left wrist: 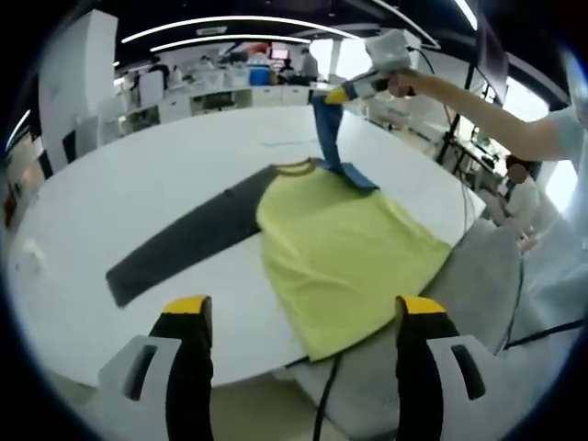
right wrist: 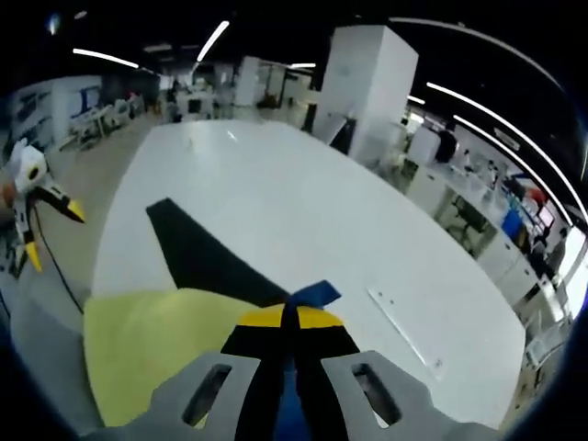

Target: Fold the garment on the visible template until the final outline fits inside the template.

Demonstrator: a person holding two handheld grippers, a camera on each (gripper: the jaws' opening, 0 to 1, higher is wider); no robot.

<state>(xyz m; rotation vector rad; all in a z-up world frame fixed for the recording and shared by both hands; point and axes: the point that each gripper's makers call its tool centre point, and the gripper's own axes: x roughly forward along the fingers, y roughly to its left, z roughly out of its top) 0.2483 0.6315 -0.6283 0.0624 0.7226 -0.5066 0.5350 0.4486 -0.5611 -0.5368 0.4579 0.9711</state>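
Left gripper (left wrist: 301, 317) stands nearest, jaws wide apart and empty, short of the near edge of the white worktop (left wrist: 138, 184). Beyond it the shirt (left wrist: 344, 243) lies flat on the worktop: yellow body hanging over the near edge, dark sleeve (left wrist: 179, 243) stretched out to the left. At the far right, the right gripper (left wrist: 342, 92) has its jaws closed on the blue sleeve (left wrist: 326, 133), lifted above the shirt. Right gripper view confirms yellow tips together on blue fabric.
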